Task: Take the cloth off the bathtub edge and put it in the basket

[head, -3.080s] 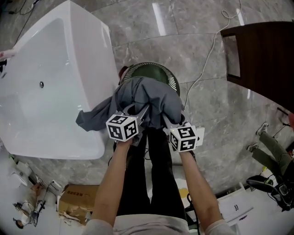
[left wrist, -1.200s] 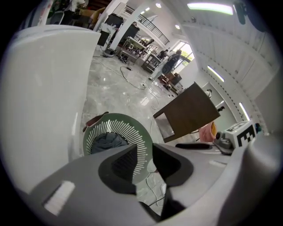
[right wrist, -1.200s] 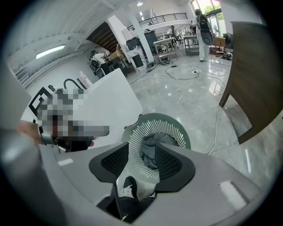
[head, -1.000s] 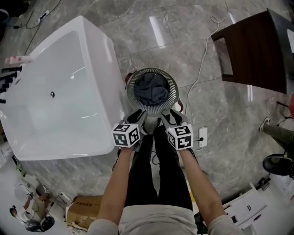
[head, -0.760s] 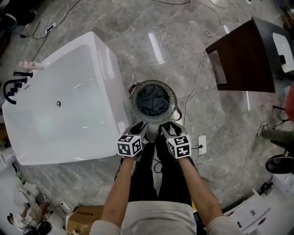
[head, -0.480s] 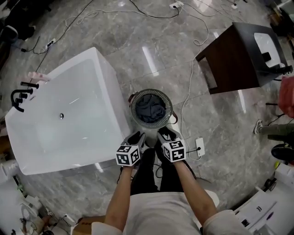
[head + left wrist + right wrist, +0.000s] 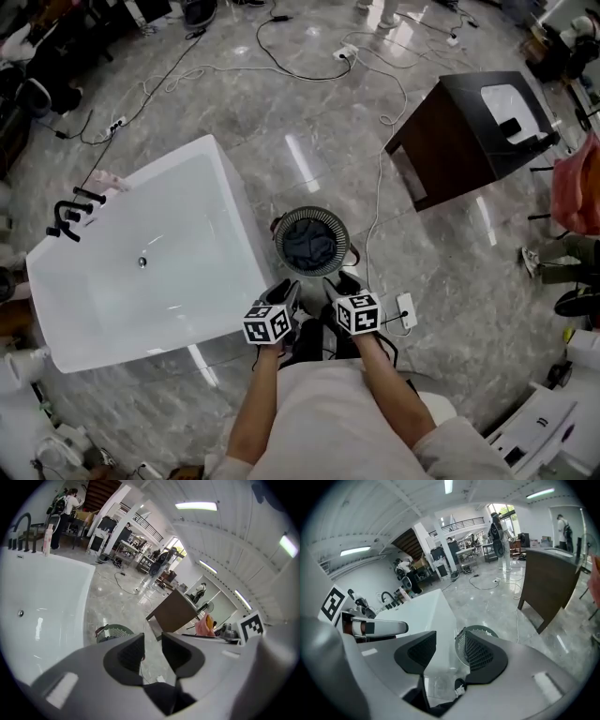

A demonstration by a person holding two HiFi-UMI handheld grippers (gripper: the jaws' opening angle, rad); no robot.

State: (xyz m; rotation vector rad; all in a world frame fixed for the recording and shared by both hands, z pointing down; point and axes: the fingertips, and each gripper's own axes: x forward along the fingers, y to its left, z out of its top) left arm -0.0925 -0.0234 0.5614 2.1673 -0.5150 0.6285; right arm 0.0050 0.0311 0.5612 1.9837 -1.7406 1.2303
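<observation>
The dark grey cloth (image 7: 307, 242) lies bunched inside the round green basket (image 7: 313, 217), which stands on the floor beside the white bathtub (image 7: 141, 253). My left gripper (image 7: 284, 296) and right gripper (image 7: 339, 284) hang side by side, high above the floor on the near side of the basket. Both are open, with nothing between their jaws. The left gripper (image 7: 153, 649) looks past the basket (image 7: 112, 632) and the tub (image 7: 42, 606). The right gripper (image 7: 450, 654) sees the basket's slatted wall (image 7: 480, 631) and the tub's corner (image 7: 429, 611). Neither gripper view shows the cloth.
A dark wooden cabinet (image 7: 464, 141) with a white basin top stands to the right. White cables (image 7: 380, 187) trail over the marble floor and a power strip (image 7: 407, 309) lies by the person's feet. Black taps (image 7: 70, 217) sit at the tub's far end.
The cloth, earlier held by both grippers over the basket, now lies in it. Over the last second both grippers rose away from the basket, and the floor looks farther off.
</observation>
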